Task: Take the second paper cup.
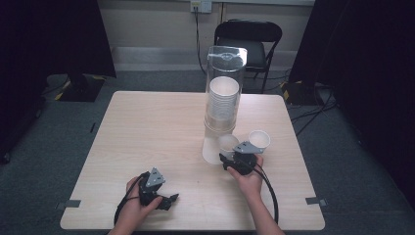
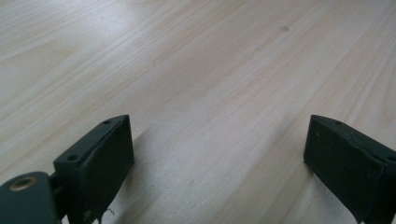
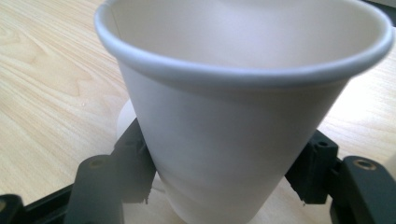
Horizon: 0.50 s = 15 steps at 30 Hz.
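the right claw (image 3: 224, 186) grips a white paper cup (image 3: 233, 116) low on its sides (rim up); the left claw (image 2: 219, 158) rests wide apart over bare table (image 2: 196, 70).

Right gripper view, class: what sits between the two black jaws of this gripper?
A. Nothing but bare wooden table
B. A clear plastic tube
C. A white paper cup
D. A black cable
C: in the right gripper view the white paper cup stands between the two black jaws of the right gripper, which press against its sides low down; the high view shows the same gripper at a cup beside the tall clear cup dispenser.
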Available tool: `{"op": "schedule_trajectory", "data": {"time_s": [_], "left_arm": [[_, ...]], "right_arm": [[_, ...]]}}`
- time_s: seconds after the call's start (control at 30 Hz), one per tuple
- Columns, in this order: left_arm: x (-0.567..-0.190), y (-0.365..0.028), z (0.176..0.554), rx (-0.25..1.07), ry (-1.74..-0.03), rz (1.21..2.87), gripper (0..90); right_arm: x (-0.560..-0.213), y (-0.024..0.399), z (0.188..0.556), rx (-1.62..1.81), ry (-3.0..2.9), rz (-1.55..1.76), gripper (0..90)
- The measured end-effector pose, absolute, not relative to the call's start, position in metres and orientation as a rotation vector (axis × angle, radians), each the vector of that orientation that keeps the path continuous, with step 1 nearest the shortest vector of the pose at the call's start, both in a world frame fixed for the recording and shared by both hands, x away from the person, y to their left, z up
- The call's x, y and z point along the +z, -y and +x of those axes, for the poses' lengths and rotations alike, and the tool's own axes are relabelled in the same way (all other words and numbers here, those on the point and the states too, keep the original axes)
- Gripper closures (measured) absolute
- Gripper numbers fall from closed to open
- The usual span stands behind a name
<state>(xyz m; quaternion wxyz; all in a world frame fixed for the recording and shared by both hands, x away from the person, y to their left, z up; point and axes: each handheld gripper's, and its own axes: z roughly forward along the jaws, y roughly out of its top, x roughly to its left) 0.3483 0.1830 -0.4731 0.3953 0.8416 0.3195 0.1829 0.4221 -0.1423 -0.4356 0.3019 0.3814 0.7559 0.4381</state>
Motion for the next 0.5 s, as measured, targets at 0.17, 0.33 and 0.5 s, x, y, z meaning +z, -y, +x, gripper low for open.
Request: {"op": "schedule_trajectory", "data": {"time_s": [0.17, 0.33, 0.5], "left_arm": [[-0.473, -0.183, 0.348, 0.464, -0.810, 2.133, 7.9], [-0.473, -0.183, 0.348, 0.463, -0.810, 2.134, 7.9], [-0.473, -0.183, 0.348, 0.464, -0.809, 2.134, 7.9]], "right_arm": [[-0.437, 0.147, 0.418, 1.146, -2.019, 1.007, 34.9], [-0.442, 0.152, 0.412, 1.157, -2.034, 1.022, 34.6], [-0.438, 0.150, 0.405, 1.176, -2.045, 0.992, 34.3]]}}
